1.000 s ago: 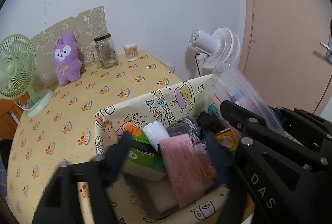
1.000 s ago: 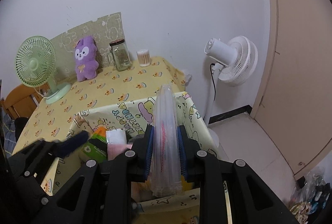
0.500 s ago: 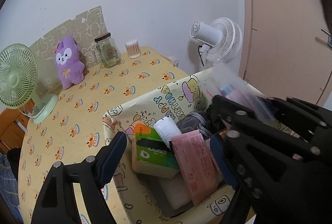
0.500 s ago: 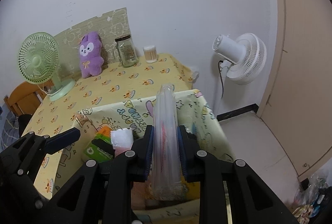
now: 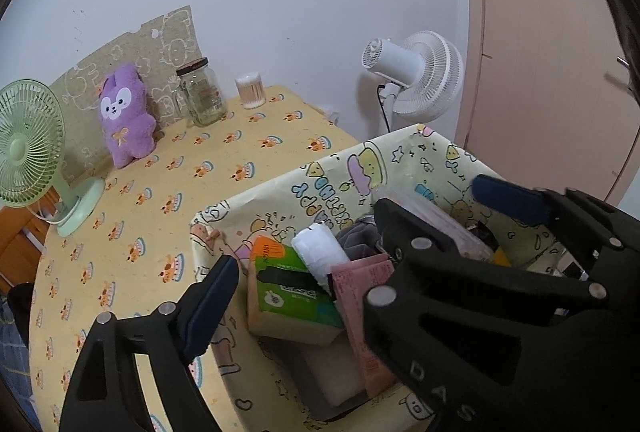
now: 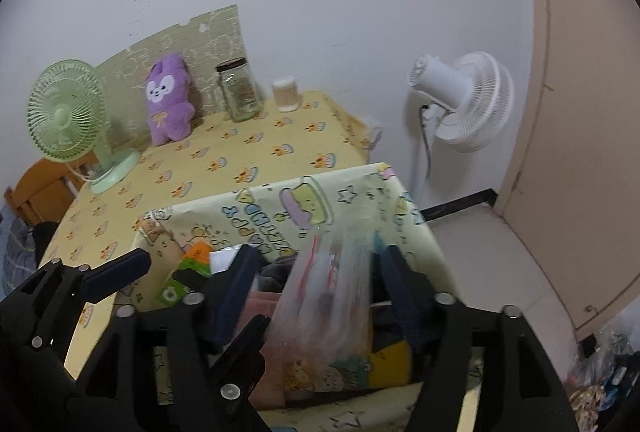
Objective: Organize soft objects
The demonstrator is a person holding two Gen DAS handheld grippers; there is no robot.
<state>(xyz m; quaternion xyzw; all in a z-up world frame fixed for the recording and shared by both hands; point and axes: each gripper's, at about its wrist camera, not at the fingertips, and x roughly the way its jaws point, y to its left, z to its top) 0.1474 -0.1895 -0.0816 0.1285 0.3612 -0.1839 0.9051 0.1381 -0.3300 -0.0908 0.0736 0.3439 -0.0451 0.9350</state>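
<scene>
A cartoon-print storage box [image 5: 328, 176] [image 6: 280, 200] stands on the near corner of the table. It holds a green tissue pack [image 5: 292, 284], a white roll [image 5: 320, 252], a pink packet [image 5: 364, 296] and grey cloth [image 5: 356, 236]. My right gripper [image 6: 316, 272] is open over the box; a clear plastic bag [image 6: 324, 296] drops, blurred, between its fingers into the box. My left gripper [image 5: 360, 228] is open and empty at the box's left wall. A purple plush bunny [image 5: 126, 116] [image 6: 166, 100] leans at the back of the table.
On the yellow tablecloth [image 5: 168, 184] stand a green desk fan [image 5: 28, 140], a glass jar [image 5: 200, 92] and a cotton-swab tub [image 5: 250, 92]. A white floor fan [image 6: 460, 100] stands right of the table, beside a beige door [image 6: 580, 112]. An orange chair [image 6: 36, 188] is at left.
My right gripper has opened and let go of the clear plastic bag, which now falls into the box. Both grippers have shifted a little over the box.
</scene>
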